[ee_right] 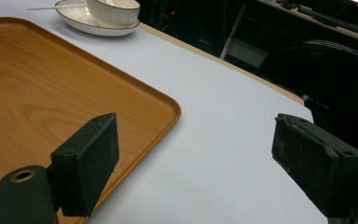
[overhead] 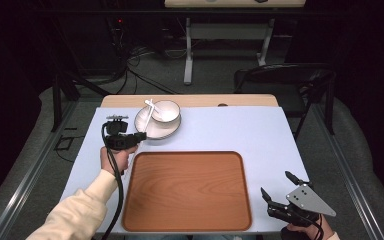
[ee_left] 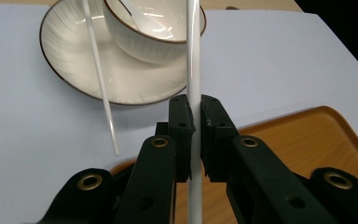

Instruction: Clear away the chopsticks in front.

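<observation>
Surrounding the bench [overhead: 280, 135] is a dark room: grey floor, tangled cables, the legs of a second table at the back, and a black chair [overhead: 285, 82] beyond the far right corner. A pale blue-grey sheet covers the bench top, leaving a wooden strip bare along the far edge. Nearest the person lies a wooden tray [overhead: 187, 190], rectangular with rounded corners and a low raised rim, its grain running lengthwise. Behind its far left corner stands a cream plate [overhead: 147, 127] with a dark rim line, carrying a ribbed cream bowl [overhead: 167, 111] of matching trim; a white spoon rests inside the bowl. The left gripper [overhead: 139, 136], just left of the plate and pointing toward it, is clamped narrowly on a thin white chopstick [ee_left: 193, 56], glossy and straight, which rises between the pads and crosses in front of the bowl. A second chopstick [ee_left: 100, 79] lies slanted across the plate, its tip over the sheet. The right gripper [overhead: 275, 187] rests at the near right corner, jaws wide and empty.
</observation>
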`<state>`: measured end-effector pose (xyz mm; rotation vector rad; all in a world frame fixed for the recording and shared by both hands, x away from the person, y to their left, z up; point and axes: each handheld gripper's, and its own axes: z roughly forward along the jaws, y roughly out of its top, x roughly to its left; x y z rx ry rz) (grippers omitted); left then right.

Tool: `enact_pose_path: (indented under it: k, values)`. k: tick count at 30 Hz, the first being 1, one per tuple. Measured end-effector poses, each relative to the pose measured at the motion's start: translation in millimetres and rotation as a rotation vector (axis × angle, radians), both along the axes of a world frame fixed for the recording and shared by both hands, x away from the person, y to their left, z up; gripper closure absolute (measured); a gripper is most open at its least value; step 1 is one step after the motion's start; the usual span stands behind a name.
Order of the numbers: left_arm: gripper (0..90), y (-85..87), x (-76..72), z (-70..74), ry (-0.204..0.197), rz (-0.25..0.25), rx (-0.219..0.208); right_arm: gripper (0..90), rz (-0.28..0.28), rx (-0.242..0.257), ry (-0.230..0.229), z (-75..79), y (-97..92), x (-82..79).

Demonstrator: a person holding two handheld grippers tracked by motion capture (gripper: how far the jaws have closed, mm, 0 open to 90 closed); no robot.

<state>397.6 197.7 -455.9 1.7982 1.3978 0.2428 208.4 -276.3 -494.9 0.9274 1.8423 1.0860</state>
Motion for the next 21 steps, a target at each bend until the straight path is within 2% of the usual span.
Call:
enact_pose_path:
  k: [1,4,11,21]
  values:
    - [84.2,-1.4,-6.7,-4.9,0.007,-0.003,-0.005,14.3,-0.001,0.000,0.000,0.0,0.0,0.0]
    - [84.2,-3.0,-13.6,-10.7,0.018,-0.001,-0.013,14.3,-0.001,0.001,0.000,0.0,0.0,0.0]
    - [84.1,-9.2,-38.8,-32.1,0.024,0.037,-0.004,14.3,-0.001,0.001,0.000,0.0,0.0,0.0]
    - [84.1,-10.3,-60.6,-52.4,0.047,0.080,-0.005,14.3,-0.002,0.000,-0.001,0.1,0.0,-0.1]
